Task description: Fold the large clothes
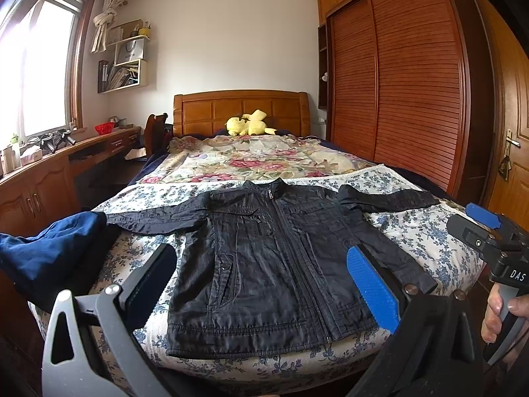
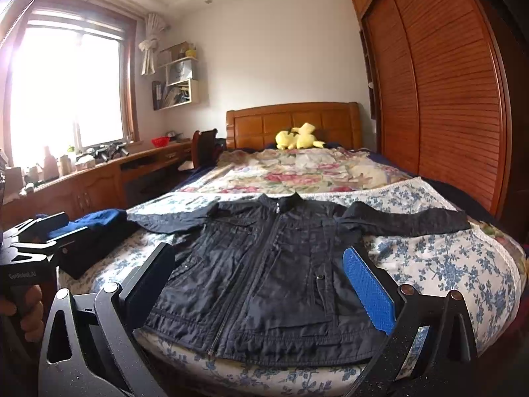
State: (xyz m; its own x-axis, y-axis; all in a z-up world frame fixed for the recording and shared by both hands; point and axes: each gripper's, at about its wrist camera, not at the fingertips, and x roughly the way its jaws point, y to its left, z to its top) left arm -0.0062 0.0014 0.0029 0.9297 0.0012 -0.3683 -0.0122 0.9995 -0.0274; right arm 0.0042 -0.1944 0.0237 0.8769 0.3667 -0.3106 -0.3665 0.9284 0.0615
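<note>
Left wrist: jacket flat; grippers apart.

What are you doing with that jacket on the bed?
A person is about to fold the black jacket, which lies spread flat and zipped on the flowery bedspread, sleeves out to both sides. The left gripper and right gripper are both open and hover near the jacket's bottom hem, holding nothing. Some blue clothing sits at the bed's left edge.

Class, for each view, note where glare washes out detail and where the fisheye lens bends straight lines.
Left wrist view: the bright window at left is blown out; the louvred wooden wardrobe bows. Right wrist view: window glare is stronger, hazing the wooden desk; the black zipped jacket stays clear.
</note>
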